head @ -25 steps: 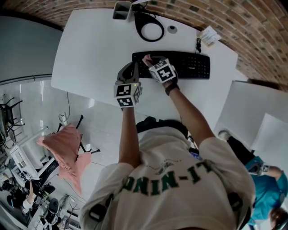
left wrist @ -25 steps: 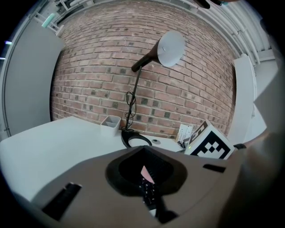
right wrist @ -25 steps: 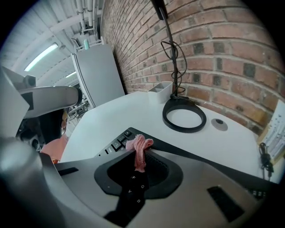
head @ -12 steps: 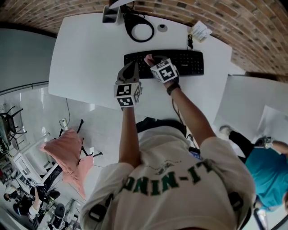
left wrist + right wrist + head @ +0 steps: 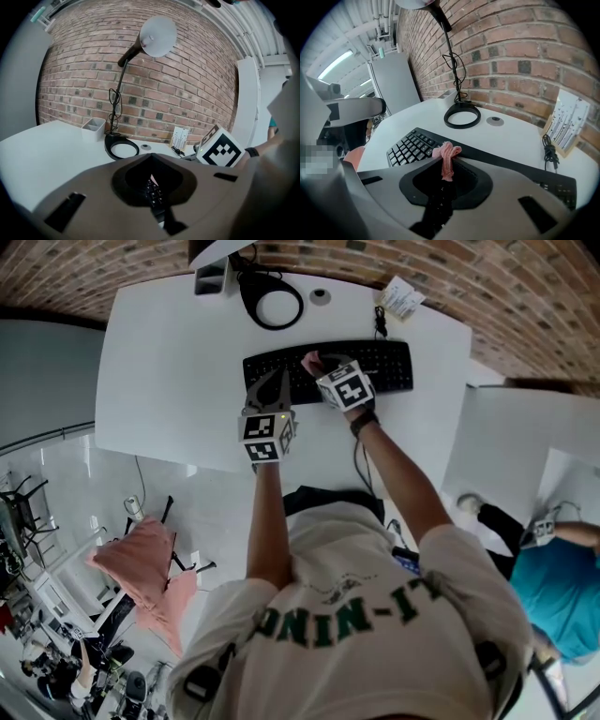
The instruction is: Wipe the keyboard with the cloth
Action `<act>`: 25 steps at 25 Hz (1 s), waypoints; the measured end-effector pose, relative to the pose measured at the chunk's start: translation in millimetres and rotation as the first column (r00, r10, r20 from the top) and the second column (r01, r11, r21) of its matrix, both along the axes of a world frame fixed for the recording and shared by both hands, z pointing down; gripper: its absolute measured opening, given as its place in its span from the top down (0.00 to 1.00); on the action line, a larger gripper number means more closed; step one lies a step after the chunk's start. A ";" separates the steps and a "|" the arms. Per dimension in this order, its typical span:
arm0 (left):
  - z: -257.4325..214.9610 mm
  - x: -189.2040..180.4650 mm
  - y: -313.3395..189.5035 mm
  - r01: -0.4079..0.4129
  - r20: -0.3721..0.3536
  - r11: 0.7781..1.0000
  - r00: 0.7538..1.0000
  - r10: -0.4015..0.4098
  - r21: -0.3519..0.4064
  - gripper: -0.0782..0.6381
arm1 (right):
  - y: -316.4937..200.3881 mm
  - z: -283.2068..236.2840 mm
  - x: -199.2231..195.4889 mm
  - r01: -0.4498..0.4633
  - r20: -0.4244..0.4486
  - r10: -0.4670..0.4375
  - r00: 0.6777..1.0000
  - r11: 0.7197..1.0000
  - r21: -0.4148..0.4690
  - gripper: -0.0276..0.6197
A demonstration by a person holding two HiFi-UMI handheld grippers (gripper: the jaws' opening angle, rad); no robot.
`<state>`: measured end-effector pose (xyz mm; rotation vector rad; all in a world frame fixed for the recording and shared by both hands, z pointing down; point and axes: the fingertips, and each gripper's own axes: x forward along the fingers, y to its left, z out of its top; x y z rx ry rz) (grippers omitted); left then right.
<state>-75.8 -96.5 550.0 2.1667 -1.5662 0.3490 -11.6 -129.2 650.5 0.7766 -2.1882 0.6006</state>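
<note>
Both of the person's bare forearms reach forward from the body over the near edge of the white table (image 5: 159, 362). The right gripper (image 5: 319, 364) sits over the middle-left of the black keyboard (image 5: 380, 367), its marker cube tipped up and a dark band on the wrist behind it. Its jaws are pressed together on a bunched pink cloth (image 5: 446, 158), which sticks out past the tips and hangs just over the keys. Whether the cloth touches them cannot be told.

The left gripper (image 5: 277, 381) is held just beside the right one, at the keyboard's near edge towards its left end. Its jaws are closed with nothing between them, and a few keys show through the gap behind the tips.

Beyond the keyboard stand a desk lamp (image 5: 140, 42) with a ring-shaped base, a small white tray (image 5: 93, 127), a round disc (image 5: 495, 121) and a printed card (image 5: 568, 123) beside a coiled cable (image 5: 548, 152). A brick wall (image 5: 487, 287) backs the table. A pink fabric (image 5: 141, 568) hangs on a stand on the floor to the left.
</note>
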 end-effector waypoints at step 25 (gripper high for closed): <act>9.5 90.7 -17.1 -0.125 -0.015 0.992 0.992 0.125 -0.008 0.90 | -26.5 7.3 115.4 -0.140 -0.033 0.142 0.989 0.988 0.058 0.89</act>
